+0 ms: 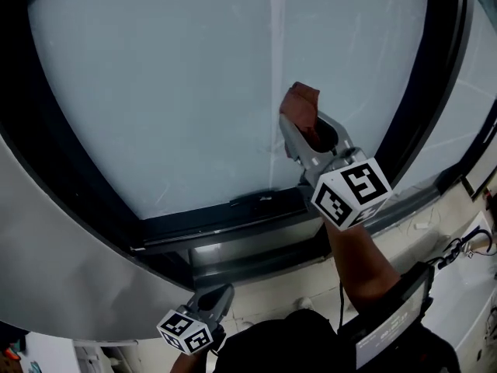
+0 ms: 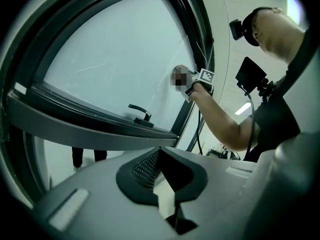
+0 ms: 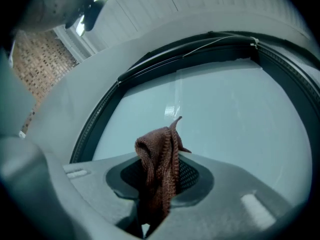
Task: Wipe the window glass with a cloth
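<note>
A brown knitted cloth (image 3: 159, 170) is pinched in my right gripper (image 3: 156, 199), which is shut on it. In the head view the cloth (image 1: 300, 106) is held up at the frosted window glass (image 1: 178, 92), right of the pane's middle. The glass (image 3: 225, 119) fills the right gripper view behind the cloth. My left gripper (image 1: 211, 303) hangs low at the bottom, below the window frame, shut with nothing in it. In the left gripper view its jaws (image 2: 167, 194) are closed and point up toward the pane (image 2: 115, 69).
A dark frame (image 1: 233, 216) surrounds the pane, with a black handle (image 2: 140, 113) on its lower rail. A grey sill (image 1: 70, 270) runs below. A second pane (image 1: 477, 92) lies to the right. Cables (image 1: 462, 247) lie on a white surface at right.
</note>
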Demonstrator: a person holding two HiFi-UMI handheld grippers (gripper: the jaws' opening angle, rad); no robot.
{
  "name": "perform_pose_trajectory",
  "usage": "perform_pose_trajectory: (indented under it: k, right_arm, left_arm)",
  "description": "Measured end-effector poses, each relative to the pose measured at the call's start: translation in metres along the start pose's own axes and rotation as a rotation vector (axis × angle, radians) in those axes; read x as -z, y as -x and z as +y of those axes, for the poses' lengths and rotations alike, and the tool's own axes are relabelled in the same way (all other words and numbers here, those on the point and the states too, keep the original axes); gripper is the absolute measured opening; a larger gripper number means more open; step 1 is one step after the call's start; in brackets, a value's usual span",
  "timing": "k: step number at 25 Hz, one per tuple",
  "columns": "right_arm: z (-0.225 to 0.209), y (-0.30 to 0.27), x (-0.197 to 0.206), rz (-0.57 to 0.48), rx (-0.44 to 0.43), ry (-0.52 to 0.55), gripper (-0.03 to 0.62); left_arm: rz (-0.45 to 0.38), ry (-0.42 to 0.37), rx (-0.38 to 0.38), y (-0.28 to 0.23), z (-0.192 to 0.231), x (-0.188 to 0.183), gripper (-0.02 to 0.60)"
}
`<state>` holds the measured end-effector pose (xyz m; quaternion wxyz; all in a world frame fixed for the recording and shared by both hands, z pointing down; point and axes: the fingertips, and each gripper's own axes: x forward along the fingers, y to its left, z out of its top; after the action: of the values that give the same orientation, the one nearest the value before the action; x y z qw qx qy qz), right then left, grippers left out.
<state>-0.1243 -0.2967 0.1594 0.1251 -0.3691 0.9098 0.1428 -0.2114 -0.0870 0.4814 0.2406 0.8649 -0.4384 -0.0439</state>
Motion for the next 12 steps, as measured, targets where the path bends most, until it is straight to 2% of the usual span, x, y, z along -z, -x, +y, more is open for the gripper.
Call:
perform_pose_trajectory:
  k: [6,12]
  right_arm:
    - [0.033,0.071,0.038,0.07,-0.073,-0.115,0.092]
    - [0.077,0.166,0.105,0.24,-0.152,-0.251,0.094]
  left_arm:
    - [0.055,-0.036,0.097,-0.011,-0.008,0.008,0.015]
    - [0.01,-0.059,0.109,-0.015,-0.03,0.003,0.015]
